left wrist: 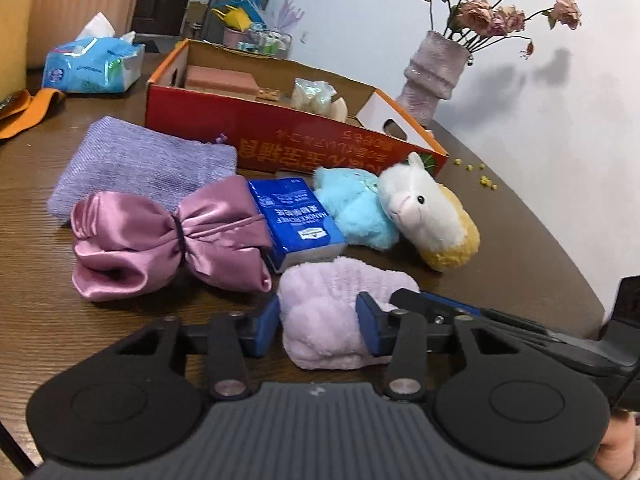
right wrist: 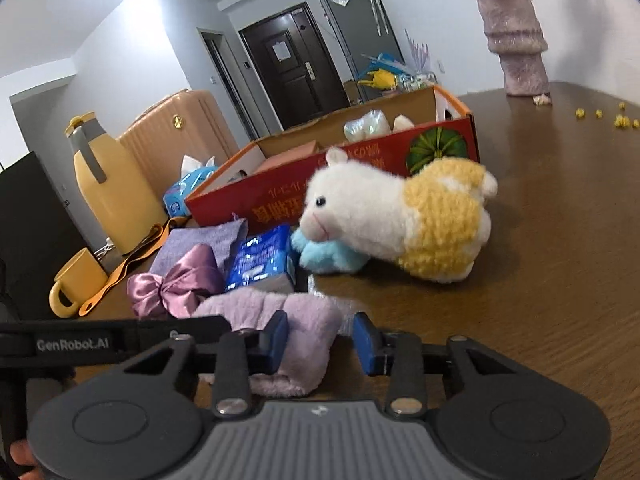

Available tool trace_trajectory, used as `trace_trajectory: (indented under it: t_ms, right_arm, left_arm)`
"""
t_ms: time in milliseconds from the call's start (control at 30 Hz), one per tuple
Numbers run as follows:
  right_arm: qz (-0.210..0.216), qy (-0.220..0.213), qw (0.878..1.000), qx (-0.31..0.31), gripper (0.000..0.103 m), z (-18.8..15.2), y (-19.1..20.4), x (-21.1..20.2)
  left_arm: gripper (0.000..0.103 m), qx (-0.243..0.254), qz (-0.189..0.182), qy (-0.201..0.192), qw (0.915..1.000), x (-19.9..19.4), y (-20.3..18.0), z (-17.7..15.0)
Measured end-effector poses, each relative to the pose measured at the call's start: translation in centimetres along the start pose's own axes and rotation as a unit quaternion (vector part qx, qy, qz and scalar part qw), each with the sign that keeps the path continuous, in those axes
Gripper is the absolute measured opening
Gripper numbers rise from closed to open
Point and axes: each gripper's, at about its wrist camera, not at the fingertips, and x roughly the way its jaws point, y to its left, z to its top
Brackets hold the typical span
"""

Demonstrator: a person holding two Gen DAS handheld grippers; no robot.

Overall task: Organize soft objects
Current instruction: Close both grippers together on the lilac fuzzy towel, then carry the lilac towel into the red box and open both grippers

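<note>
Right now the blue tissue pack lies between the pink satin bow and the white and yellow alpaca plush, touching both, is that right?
Not quite. The blue tissue pack touches the pink satin bow, but its other neighbour is the light blue plush; the alpaca plush lies beyond that. The left wrist view shows it.

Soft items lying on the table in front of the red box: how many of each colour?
Purple or lilac: 3 - knit pouch, satin bow, fluffy cloth
Blue: 2 - tissue pack, plush
White and yellow: 1 - alpaca plush
Total: 6
</note>
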Motion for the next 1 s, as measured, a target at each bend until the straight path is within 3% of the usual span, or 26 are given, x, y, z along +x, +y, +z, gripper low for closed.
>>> trace_trajectory:
  t_ms: [67, 233, 367, 633, 733, 833, 933, 1000]
  right_arm:
    - [0.009, 0.002, 1.000, 0.003, 0.020, 0.1, 0.1, 0.2]
    - [0.009, 0.001, 1.000, -0.018, 0.013, -0.3, 0.9, -0.1]
    - [0.008, -0.003, 1.000, -0.024, 0.012, -0.5, 1.6, -1.9]
    - [0.021, -0.053, 0.997, -0.046, 0.012, 0.7, 3.2, -6.3]
    - [0.034, -0.069, 0.995, -0.058, 0.012, 3.5, 3.7, -6.4]
    - [0.049, -0.073, 0.993, -0.074, 0.012, 7.8, 4.5, -5.1]
    - [0.057, -0.090, 0.990, -0.092, 0.012, 12.2, 5.5, -2.4]
    - [0.063, -0.071, 0.993, -0.076, 0.012, 15.3, 5.6, 0.8]
  left_arm:
    - [0.036, -0.010, -0.007, 0.004, 0.9999, 0.0, 0.4, -0.1]
    - [0.028, -0.015, -0.012, -0.001, 0.9998, -0.8, 0.4, -0.8]
    - [0.025, -0.002, -0.022, -0.013, 0.9997, -2.5, -0.5, -1.4]
    - [0.024, 0.038, -0.039, -0.081, 0.9952, -6.9, -3.2, -0.3]
    - [0.024, 0.041, -0.044, -0.102, 0.9930, -7.5, -3.2, 2.1]
    - [0.024, 0.060, -0.049, -0.127, 0.9889, -7.5, -2.8, 6.7]
    - [0.024, 0.069, -0.027, -0.132, 0.9884, -5.8, -1.5, 11.8]
    - [0.024, 0.060, -0.010, -0.119, 0.9910, -3.8, -0.1, 15.0]
